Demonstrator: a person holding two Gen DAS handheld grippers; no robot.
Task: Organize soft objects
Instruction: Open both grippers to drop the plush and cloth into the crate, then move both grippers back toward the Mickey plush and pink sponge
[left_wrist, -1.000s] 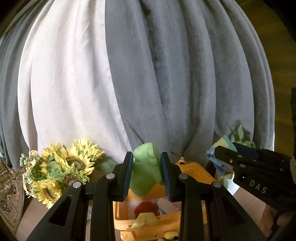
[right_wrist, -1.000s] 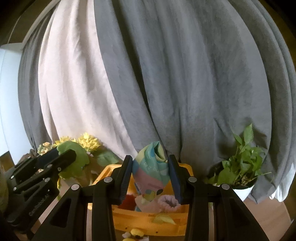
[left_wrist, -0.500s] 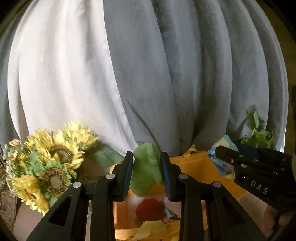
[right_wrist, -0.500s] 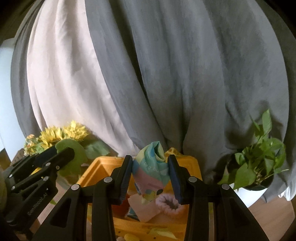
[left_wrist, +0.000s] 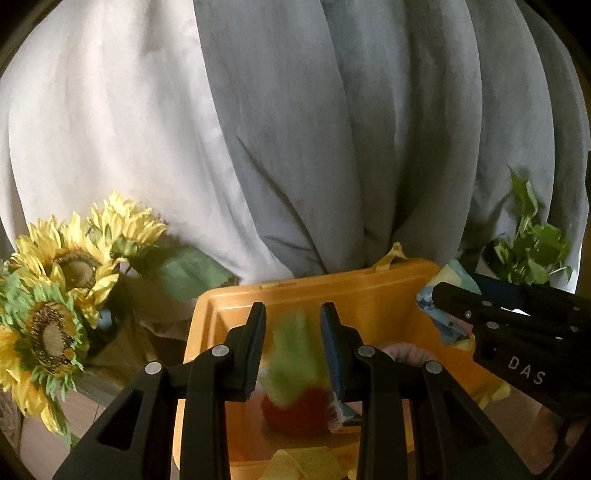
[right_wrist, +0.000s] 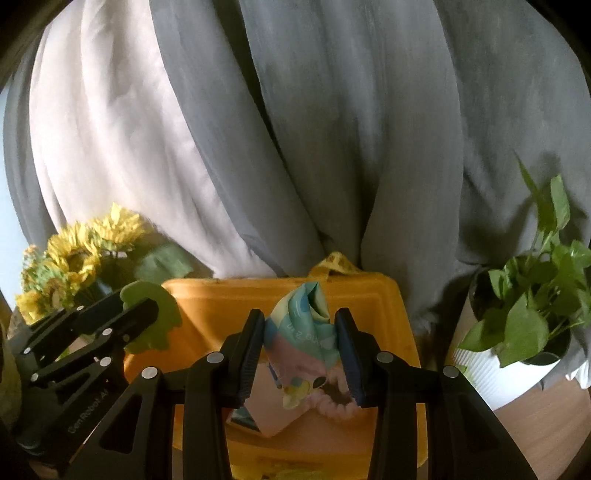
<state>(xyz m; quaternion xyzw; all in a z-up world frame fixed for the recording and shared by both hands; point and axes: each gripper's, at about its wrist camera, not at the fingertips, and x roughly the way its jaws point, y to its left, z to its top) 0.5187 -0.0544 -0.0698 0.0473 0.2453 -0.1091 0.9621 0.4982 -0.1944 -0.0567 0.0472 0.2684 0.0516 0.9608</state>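
Left gripper (left_wrist: 293, 347) spreads above the yellow bin (left_wrist: 332, 288), the green soft toy (left_wrist: 291, 354) (blurred) apparently dropping; right gripper (right_wrist: 300, 345) clamps the pastel cloth (right_wrist: 303, 328), which may snag the rim.

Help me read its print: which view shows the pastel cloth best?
The right wrist view: the pastel cloth sits centred between that gripper's jaws, pattern visible. The left wrist view shows only a corner behind the right gripper.
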